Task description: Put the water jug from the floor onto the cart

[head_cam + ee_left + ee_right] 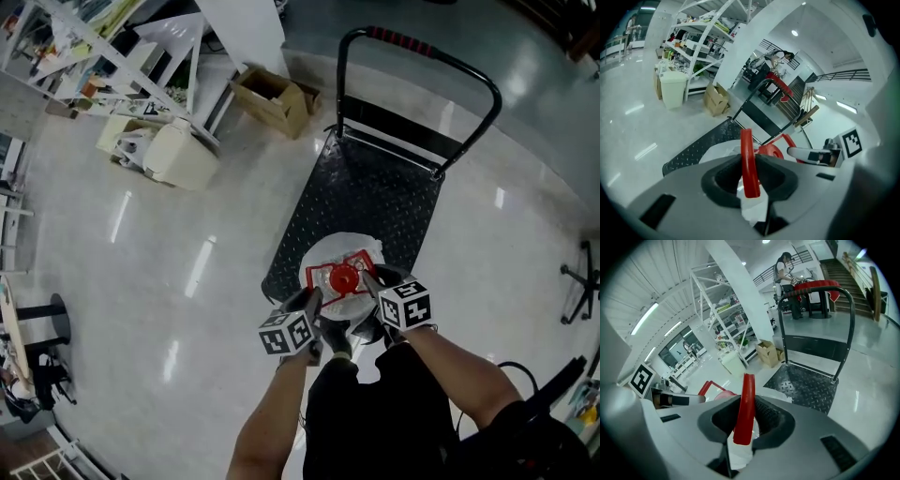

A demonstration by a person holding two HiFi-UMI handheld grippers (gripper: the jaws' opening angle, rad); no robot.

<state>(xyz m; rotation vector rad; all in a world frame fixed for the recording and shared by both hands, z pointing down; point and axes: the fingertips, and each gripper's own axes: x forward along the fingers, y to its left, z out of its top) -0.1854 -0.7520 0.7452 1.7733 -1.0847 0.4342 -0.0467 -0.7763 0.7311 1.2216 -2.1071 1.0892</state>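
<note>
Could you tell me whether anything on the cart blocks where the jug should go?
Nothing visible: the cart deck is bare, and the jug, gripped by the left gripper and right gripper, is above its near end.

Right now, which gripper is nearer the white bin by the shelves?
Left. The left gripper holds the water jug by its red handle on the side toward the white bin; the right gripper holds it on the far side.

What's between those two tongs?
The water jug's red cap, seen in the head view; left tongs and right tongs each clamp its red handle.
</note>
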